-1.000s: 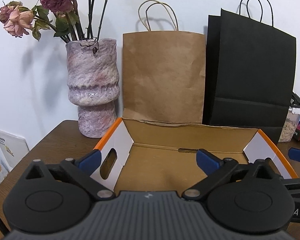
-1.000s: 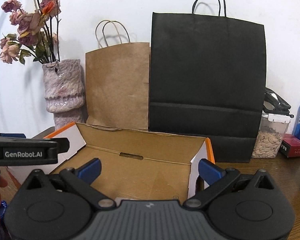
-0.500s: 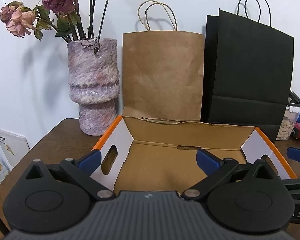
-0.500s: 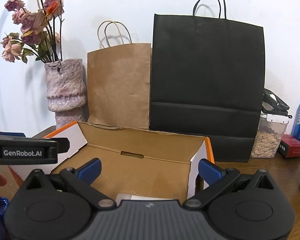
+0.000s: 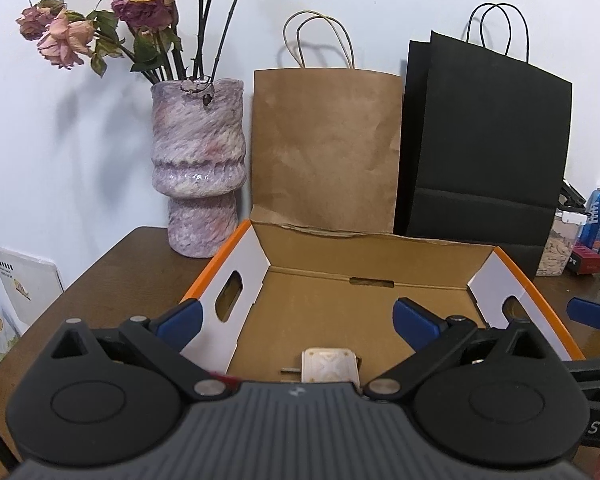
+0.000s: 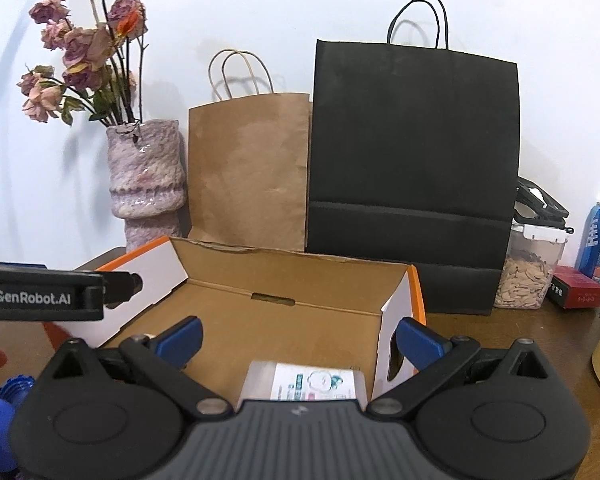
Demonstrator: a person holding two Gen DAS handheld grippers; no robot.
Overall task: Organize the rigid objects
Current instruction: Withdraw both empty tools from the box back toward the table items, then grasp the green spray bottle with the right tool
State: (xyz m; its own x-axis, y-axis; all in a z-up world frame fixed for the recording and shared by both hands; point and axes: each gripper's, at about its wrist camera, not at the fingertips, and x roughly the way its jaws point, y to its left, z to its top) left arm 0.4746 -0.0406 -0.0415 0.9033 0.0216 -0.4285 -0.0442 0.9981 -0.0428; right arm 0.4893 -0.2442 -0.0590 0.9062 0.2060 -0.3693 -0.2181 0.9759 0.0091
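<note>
- Since a second ago, both grippers are seen raised; a labelled box (image 6: pixel 314 385) and metal piece (image 5: pixel 329 365) are revealed inside the cardboard box (image 5: pixel 380 254).
- Left gripper (image 5: pixel 296 318) and right gripper (image 6: pixel 298 340) are held spread, empty.
- A thin box wall could be snagged on descent.

Box (image 5: pixel 364 312) open from above; vase (image 5: pixel 198 168) and bags (image 5: pixel 326 152) crowd its far side.

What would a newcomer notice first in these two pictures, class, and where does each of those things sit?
The open cardboard box with orange edges fills the middle of the table, straight ahead of both tools. Behind it, against the white wall, stand a brown paper bag and a taller black paper bag. Left of them, a mottled purple vase holds dried roses.
</note>
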